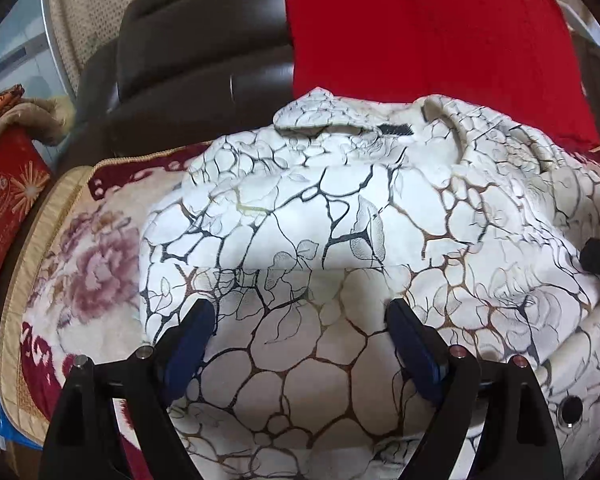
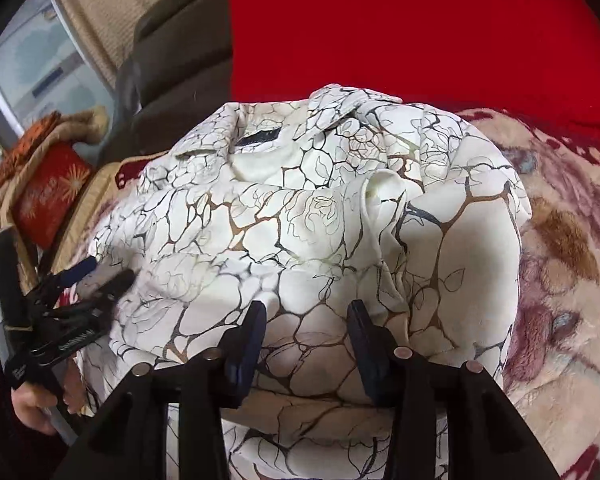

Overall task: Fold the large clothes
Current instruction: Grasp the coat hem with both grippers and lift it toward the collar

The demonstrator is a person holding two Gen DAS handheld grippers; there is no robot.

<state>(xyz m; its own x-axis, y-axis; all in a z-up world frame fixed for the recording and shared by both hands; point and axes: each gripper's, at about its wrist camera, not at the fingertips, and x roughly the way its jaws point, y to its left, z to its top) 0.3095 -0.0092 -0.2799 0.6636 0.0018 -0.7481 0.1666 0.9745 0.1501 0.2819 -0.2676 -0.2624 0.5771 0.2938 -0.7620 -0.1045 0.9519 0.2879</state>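
— Left wrist view: how far has the folding been carried?

— The white patterned garment is laid on the floral blanket, collar away; its sides appear turned in; a lengthwise fold is judged still to be made.

— And the grippers?

— The left gripper is spread wide over the cloth, nothing clamped; the right gripper is likewise parted, though less widely; contact cannot be told.

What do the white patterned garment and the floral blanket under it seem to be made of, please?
The white patterned garment looks like a thick, smooth, matte fabric, possibly fleece-backed: it folds in soft, rounded creases. The floral blanket looks like plush pile: its surface is fuzzy and its print is soft-edged.
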